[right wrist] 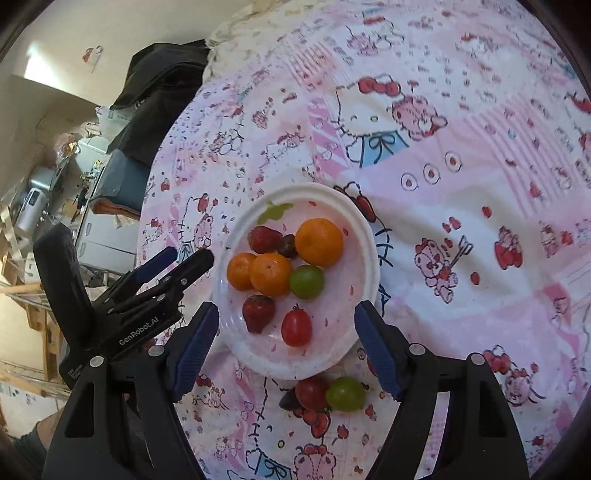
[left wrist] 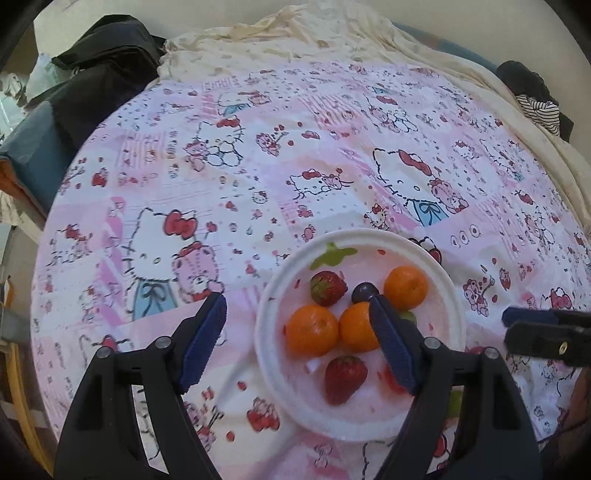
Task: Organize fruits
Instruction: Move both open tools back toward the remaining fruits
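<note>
A white plate [right wrist: 369, 258] on the patterned bedsheet holds three oranges [right wrist: 319, 242], two strawberries [right wrist: 258, 313], a green grape [right wrist: 306, 281], a dark grape [right wrist: 287, 246] and a red cherry tomato [right wrist: 296, 327]. In front of the plate, a red grape [right wrist: 312, 392], a green grape [right wrist: 345, 394] and a dark fruit [right wrist: 290, 400] lie on the sheet. My right gripper [right wrist: 287, 308] hangs open above the plate's near half, gripping nothing. My left gripper [left wrist: 295, 301] is open over the plate's [left wrist: 266, 332] left side, its right finger covering part of an orange [left wrist: 358, 326].
The pink cartoon-print sheet [left wrist: 258, 166] covers a bed. Crumpled cream bedding [left wrist: 295, 33] lies at the far side, dark clothing [left wrist: 107, 48] at the far left, striped clothing [left wrist: 543, 110] at the far right. Cluttered shelves and boxes [right wrist: 55, 177] stand beyond the bed's left edge.
</note>
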